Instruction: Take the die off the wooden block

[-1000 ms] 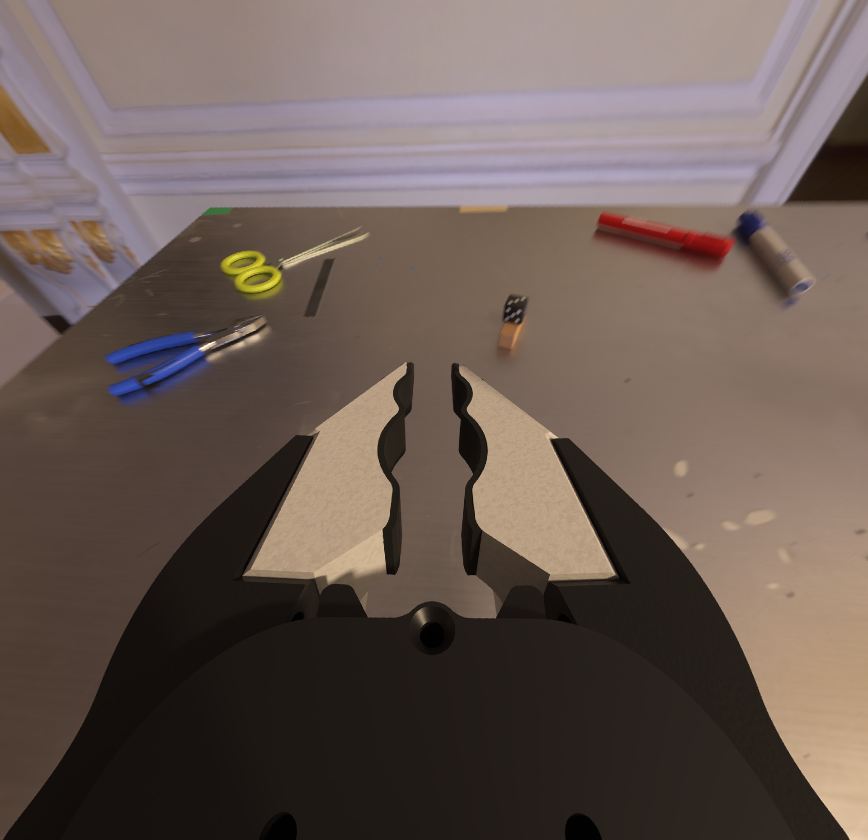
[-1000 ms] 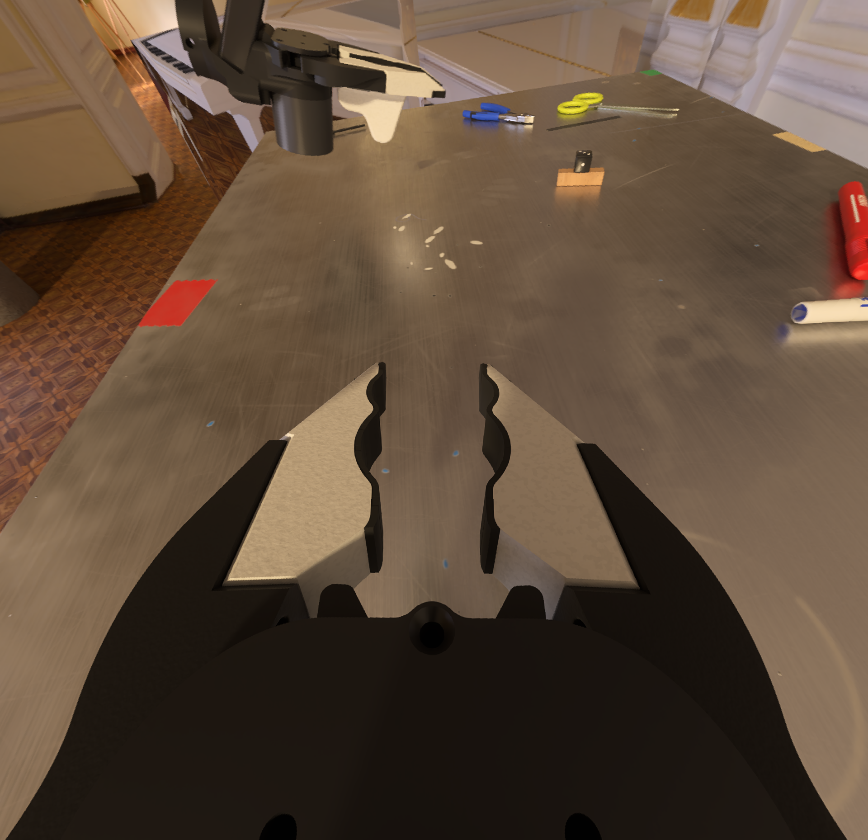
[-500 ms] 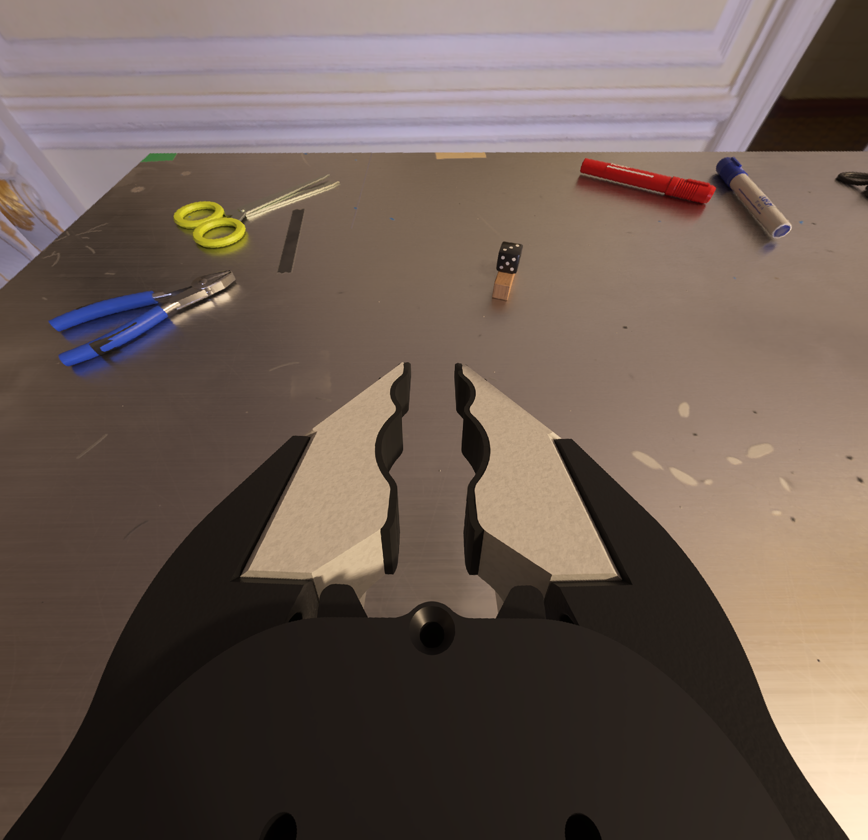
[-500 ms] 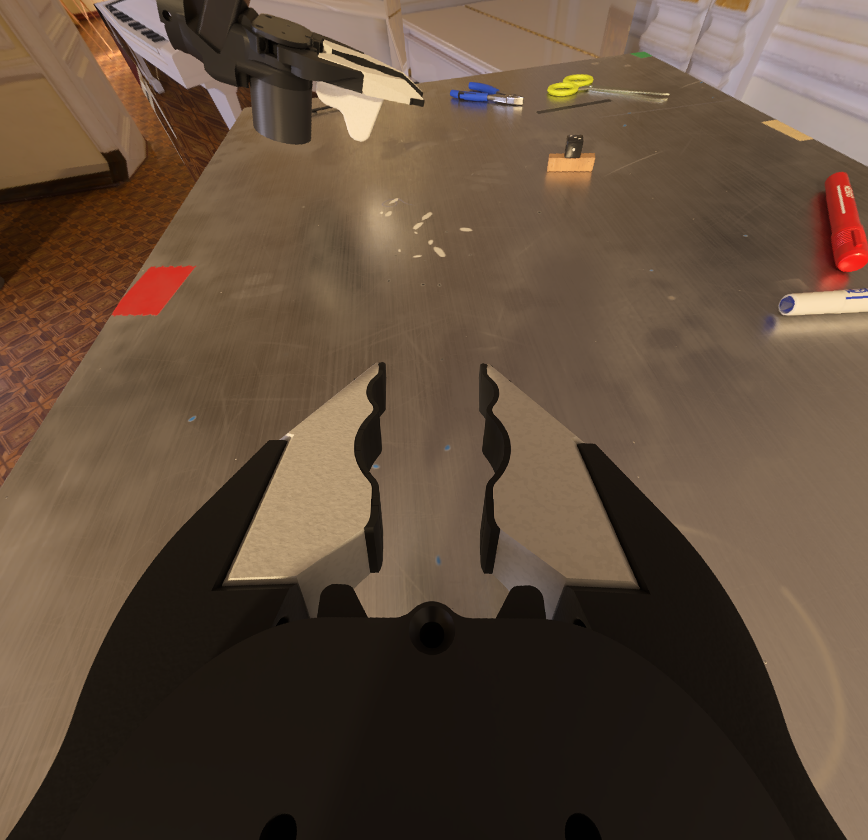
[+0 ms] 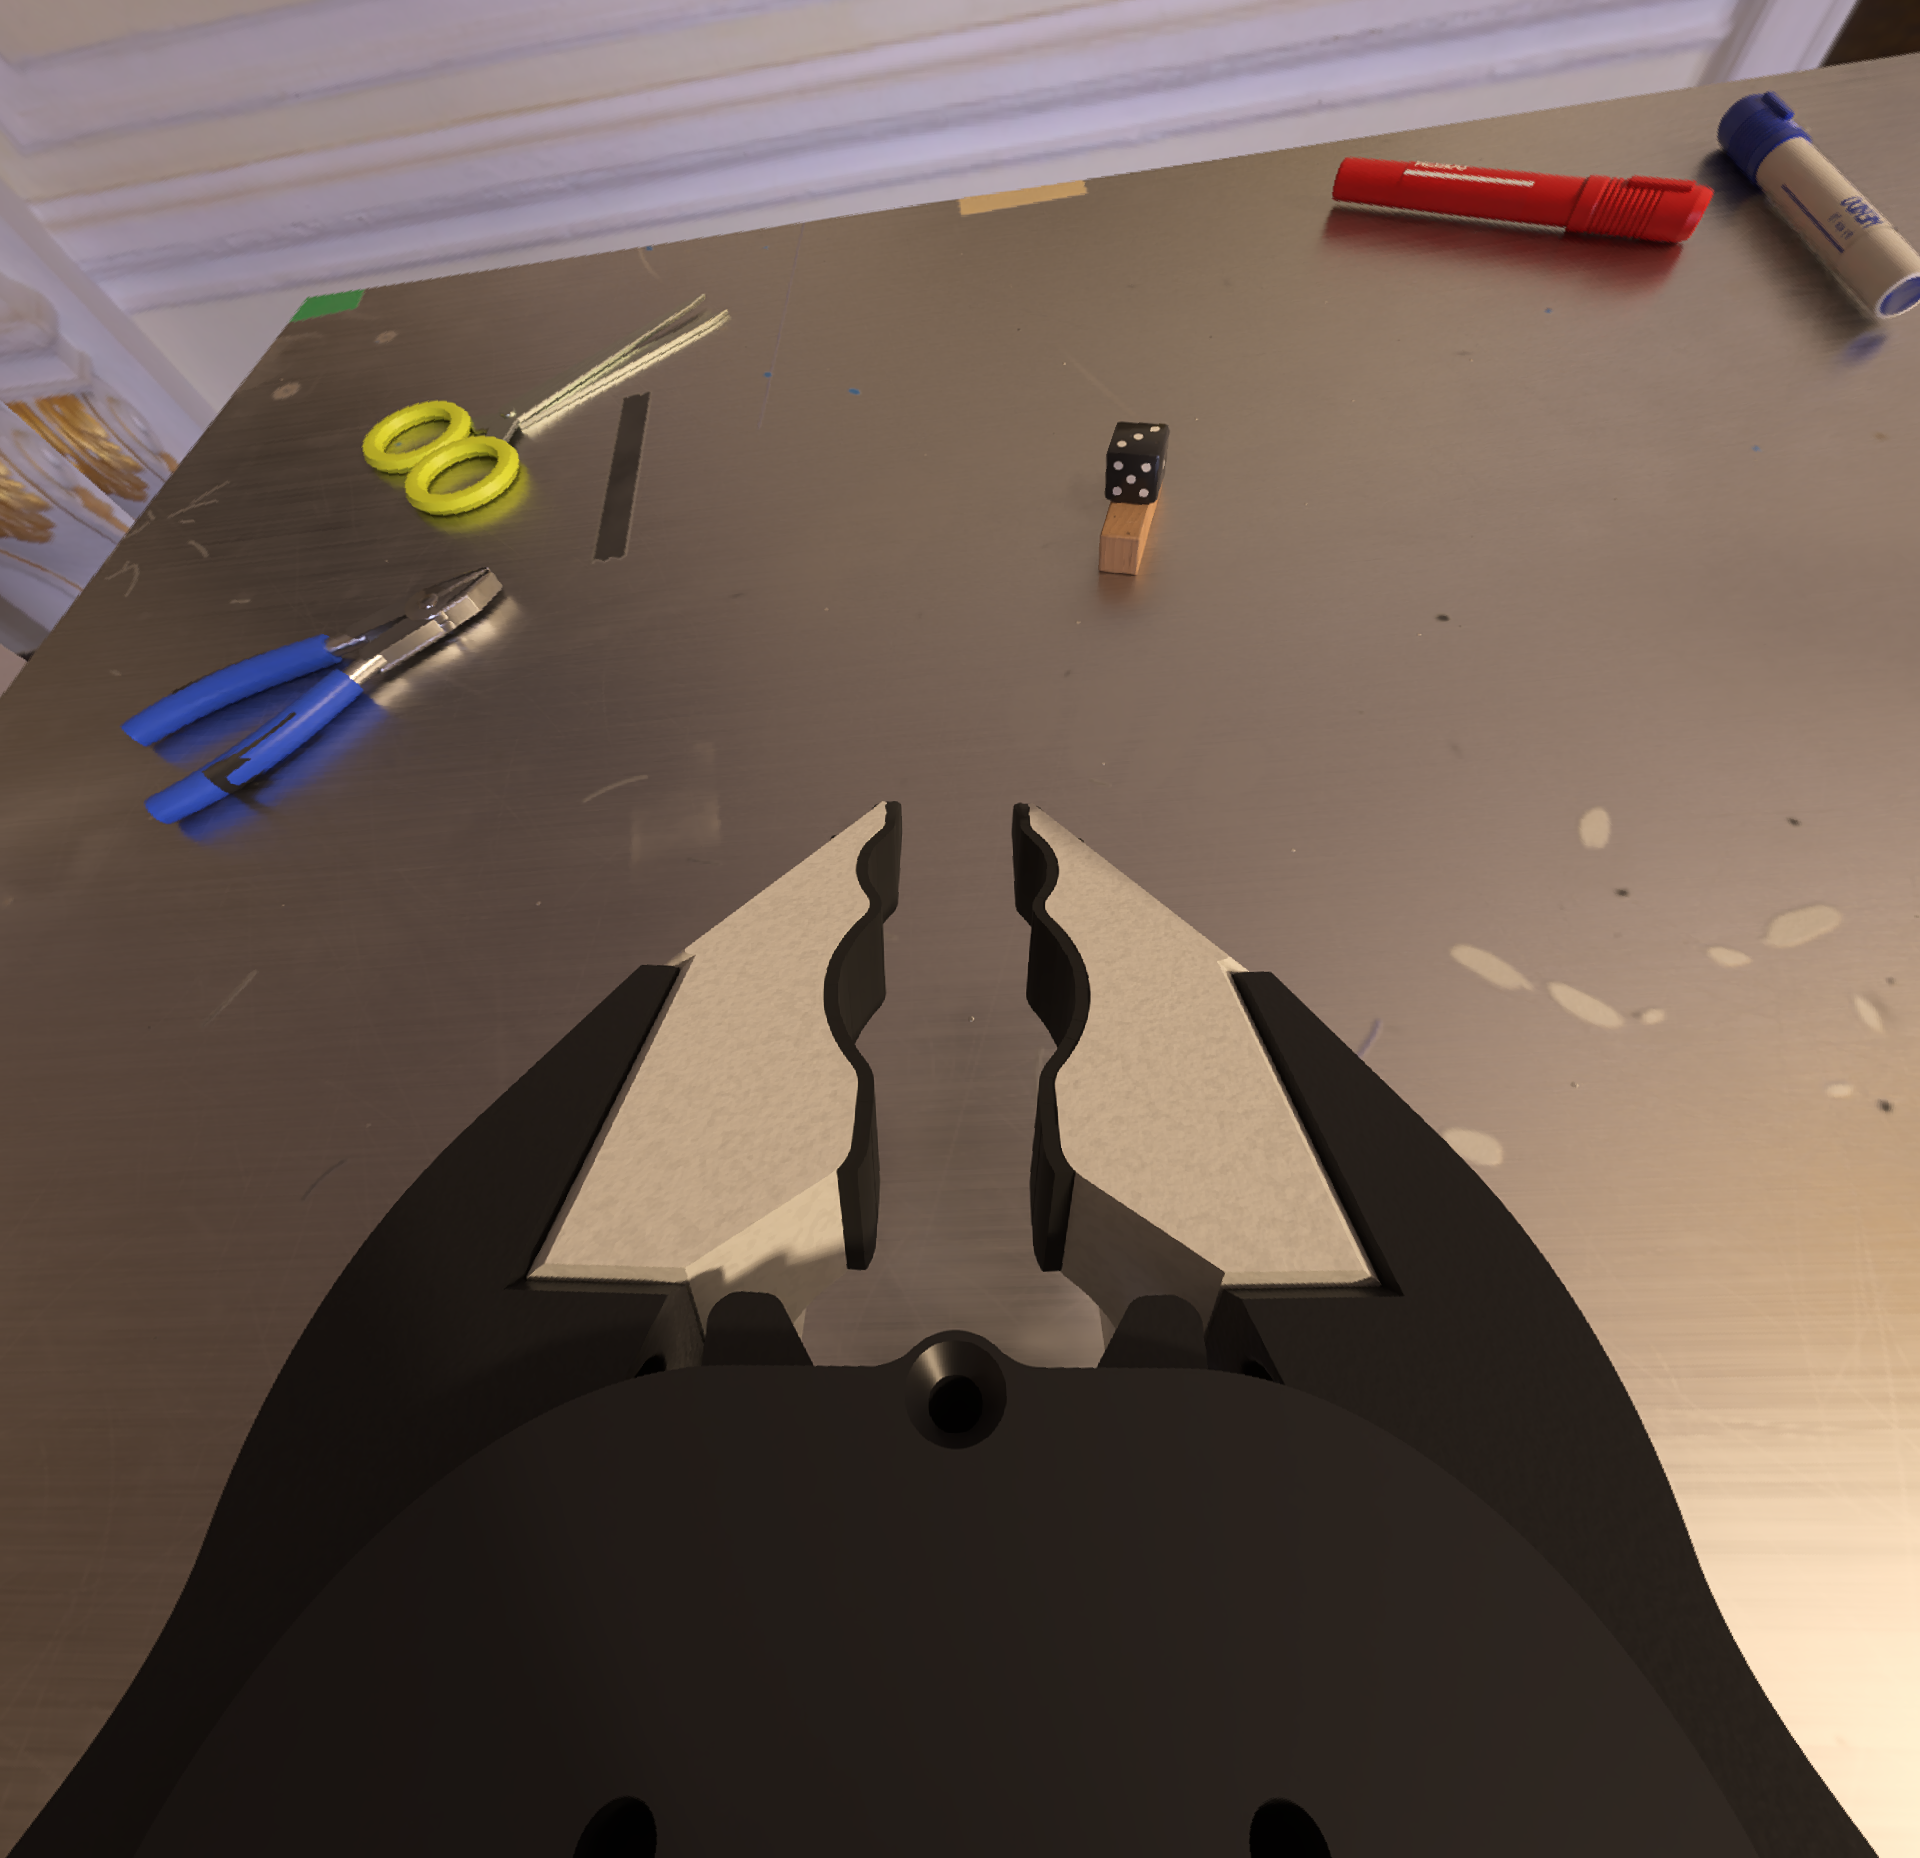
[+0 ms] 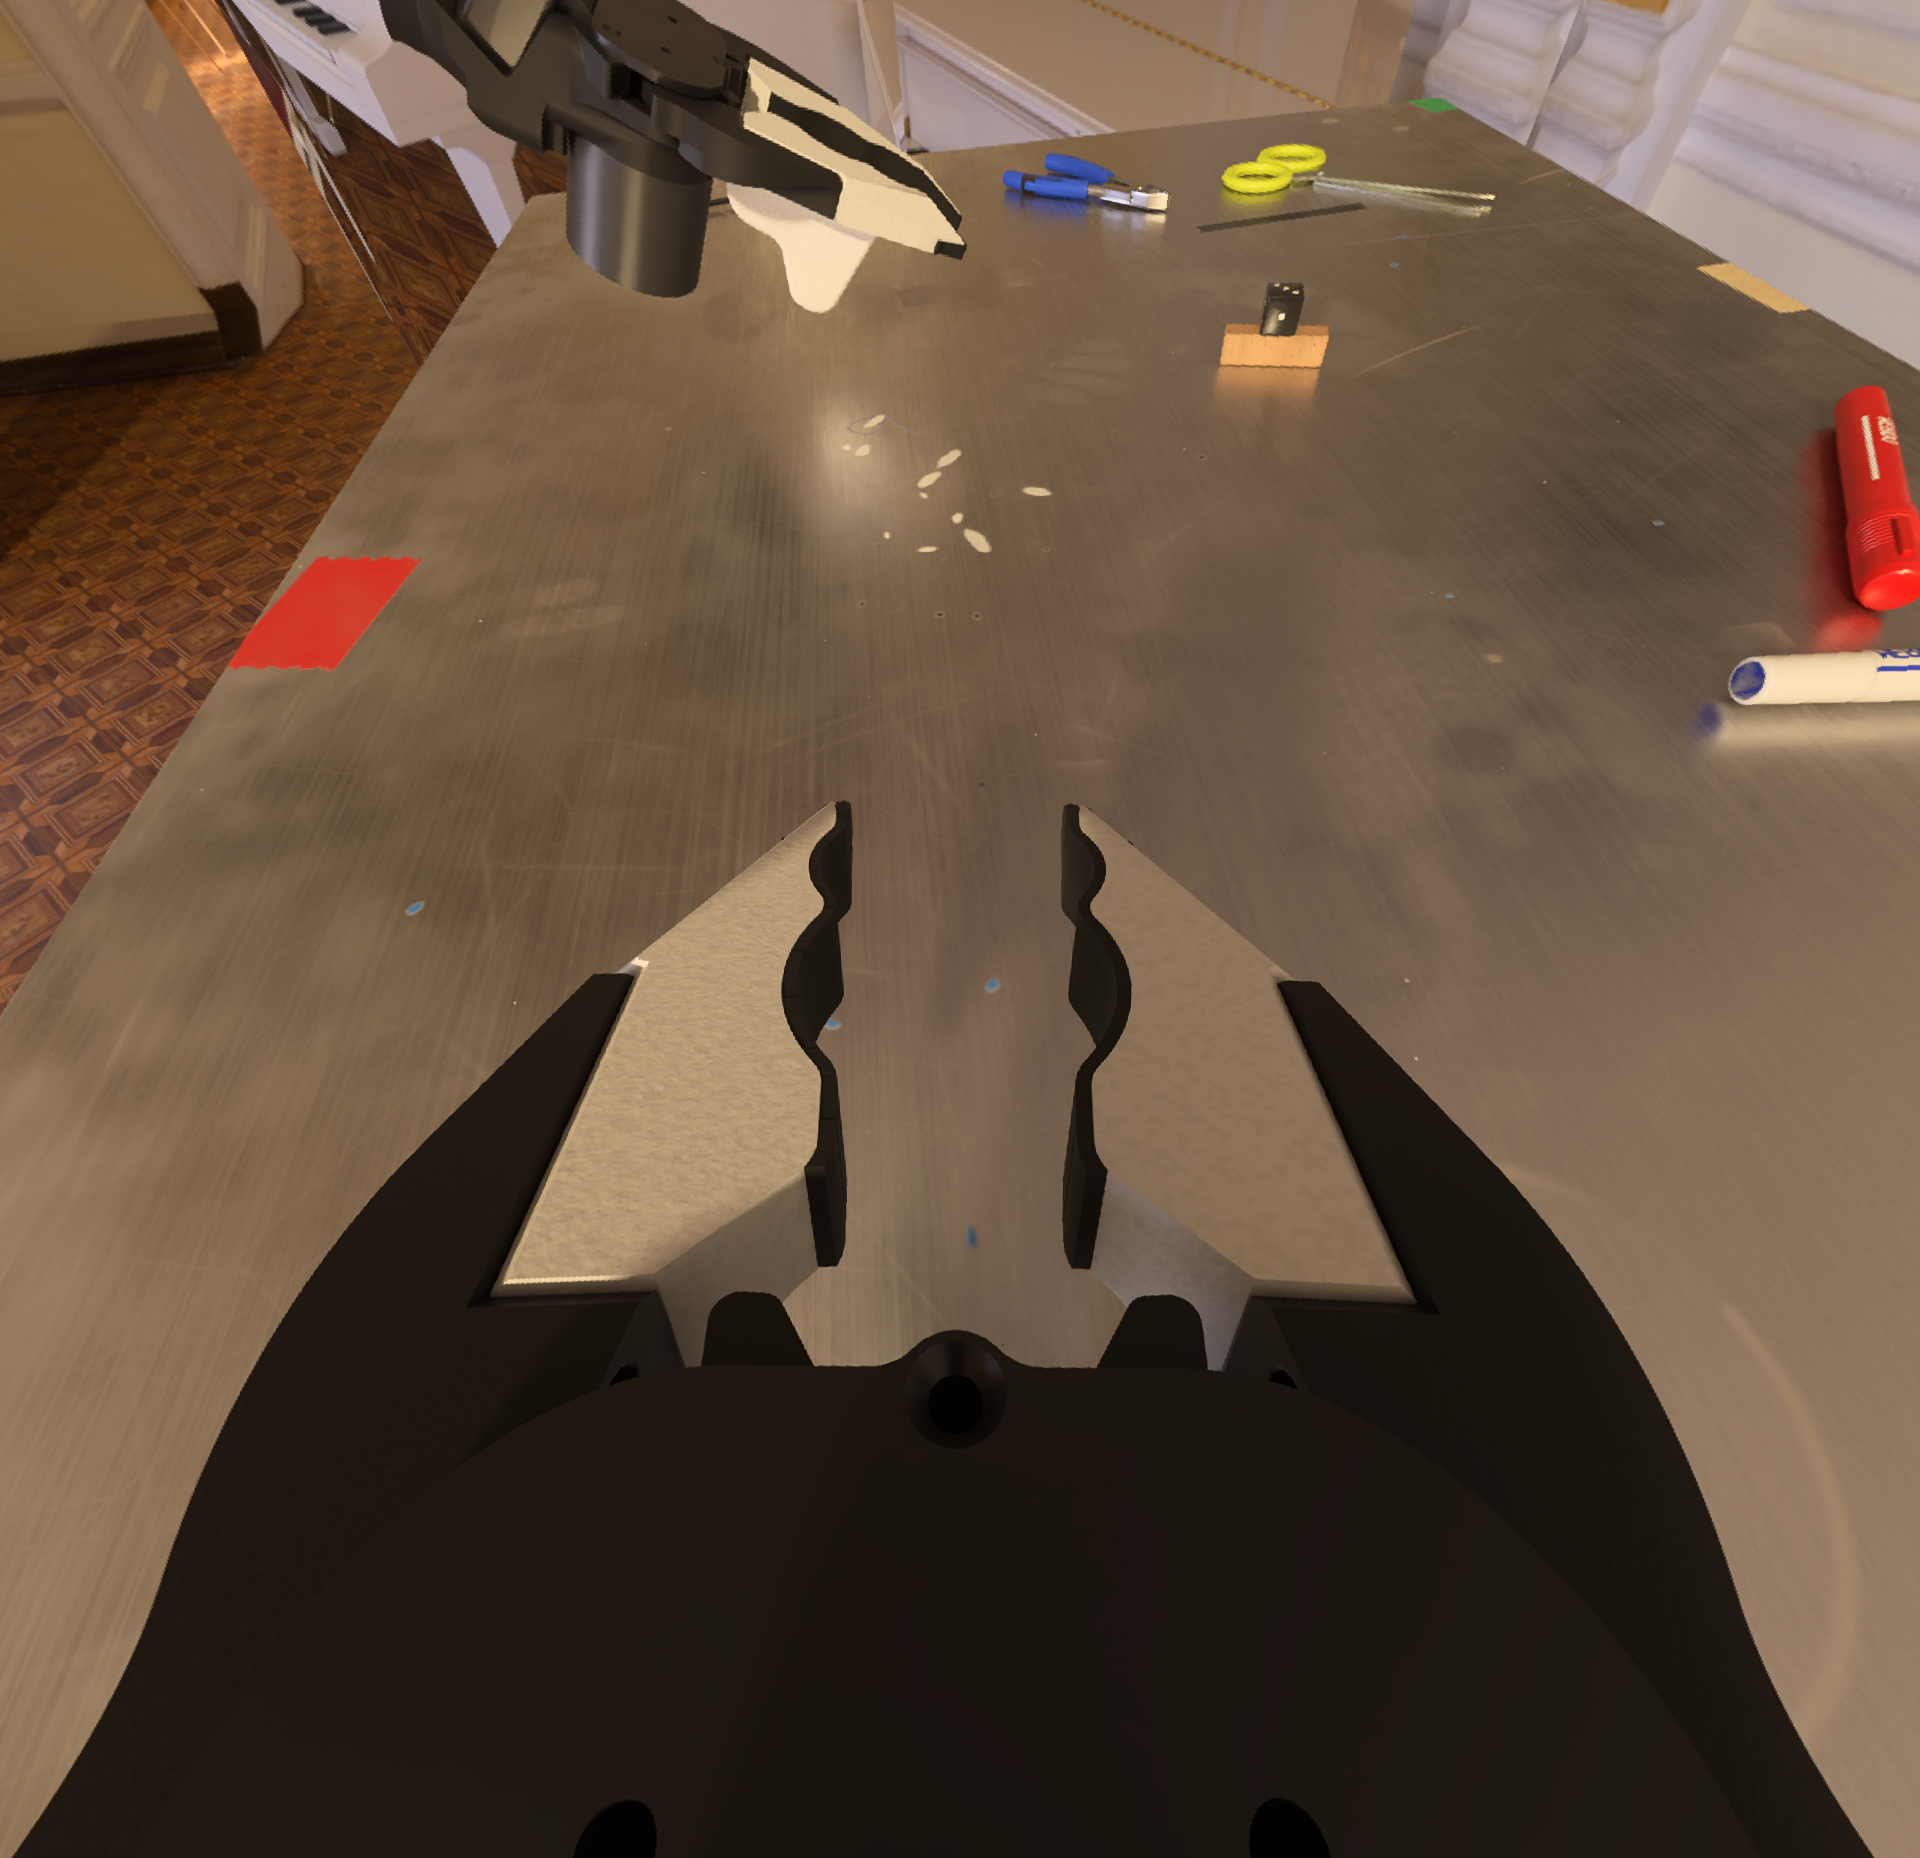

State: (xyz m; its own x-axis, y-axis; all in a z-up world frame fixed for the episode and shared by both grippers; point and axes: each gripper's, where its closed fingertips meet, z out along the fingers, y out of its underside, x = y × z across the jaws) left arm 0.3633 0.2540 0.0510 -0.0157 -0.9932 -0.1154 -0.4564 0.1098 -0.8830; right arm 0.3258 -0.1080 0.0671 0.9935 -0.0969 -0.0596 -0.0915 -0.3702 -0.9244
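A black die (image 5: 1135, 463) with white pips sits on top of a small wooden block (image 5: 1126, 542) on the metal table (image 5: 1351, 665). The die (image 6: 1281, 309) and block (image 6: 1273, 345) also show far ahead in the right wrist view. My left gripper (image 5: 956, 816) is open and empty, above the table, well short of the die, which lies ahead and slightly right. My right gripper (image 6: 956, 816) is open and empty, far from the block. The left gripper (image 6: 894, 219) also shows in the right wrist view, hovering at the upper left.
Yellow-handled scissors (image 5: 457, 452) and blue-handled pliers (image 5: 281, 696) lie at the left. A red marker (image 5: 1517, 198) and a blue-capped white marker (image 5: 1829, 219) lie at the far right. A red tape patch (image 6: 322, 613) marks the table edge.
The left gripper has moved closer to the die and tilted, so the table leans in its view. The right gripper has shifted slightly; the left gripper appears larger in its view.
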